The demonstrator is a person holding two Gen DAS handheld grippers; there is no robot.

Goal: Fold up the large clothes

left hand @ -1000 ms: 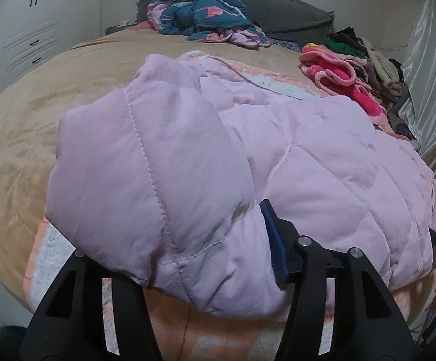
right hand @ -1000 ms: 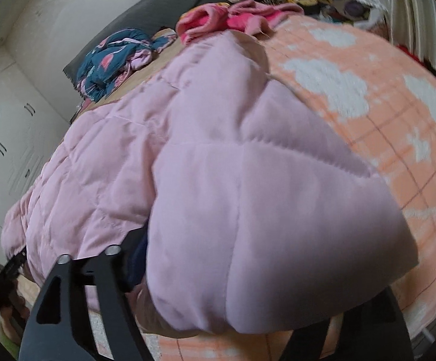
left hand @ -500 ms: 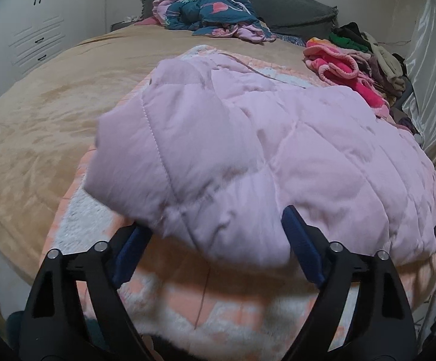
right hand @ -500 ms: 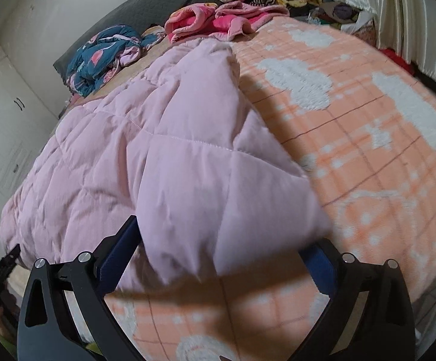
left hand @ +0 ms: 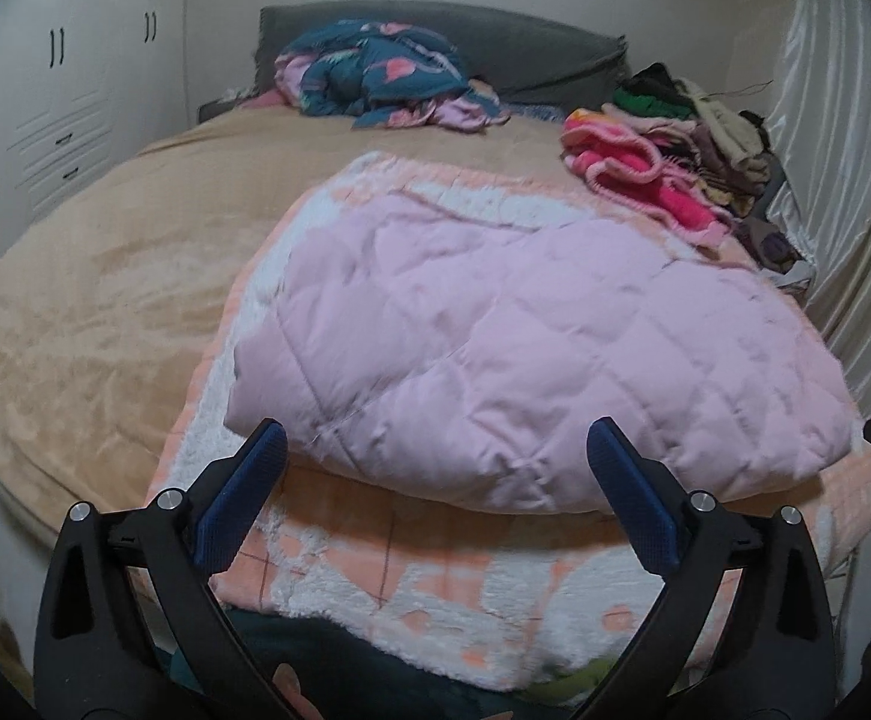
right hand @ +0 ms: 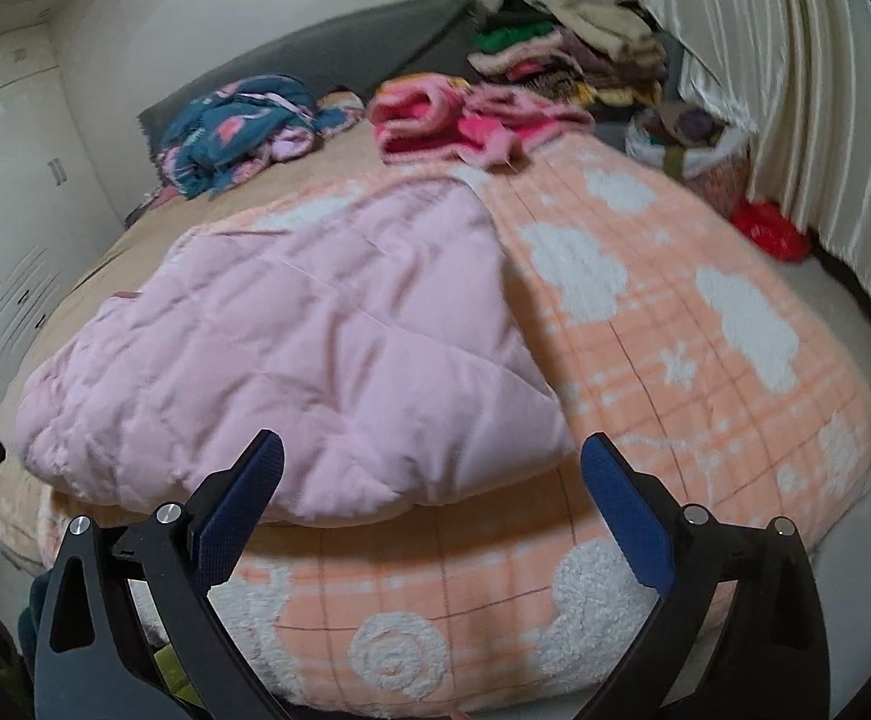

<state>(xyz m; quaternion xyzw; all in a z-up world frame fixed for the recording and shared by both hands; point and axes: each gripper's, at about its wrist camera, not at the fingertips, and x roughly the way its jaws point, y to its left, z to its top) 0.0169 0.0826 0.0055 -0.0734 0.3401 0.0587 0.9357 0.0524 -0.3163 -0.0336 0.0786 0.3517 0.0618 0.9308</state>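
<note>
A pale pink quilted garment lies folded over on an orange-and-white fleece blanket near the bed's front edge. It also shows in the right wrist view, on the blanket. My left gripper is open and empty, just in front of the garment's near-left edge. My right gripper is open and empty, just in front of the garment's near-right corner. Neither touches the garment.
A tan bedspread covers the left of the bed. A blue patterned heap lies by the grey headboard. Pink knitwear and stacked clothes sit at the back right. Curtains hang right, white cupboards left.
Both grippers opened and let go of the pink garment, then drew back. The garment dropped flat onto the blanket.
</note>
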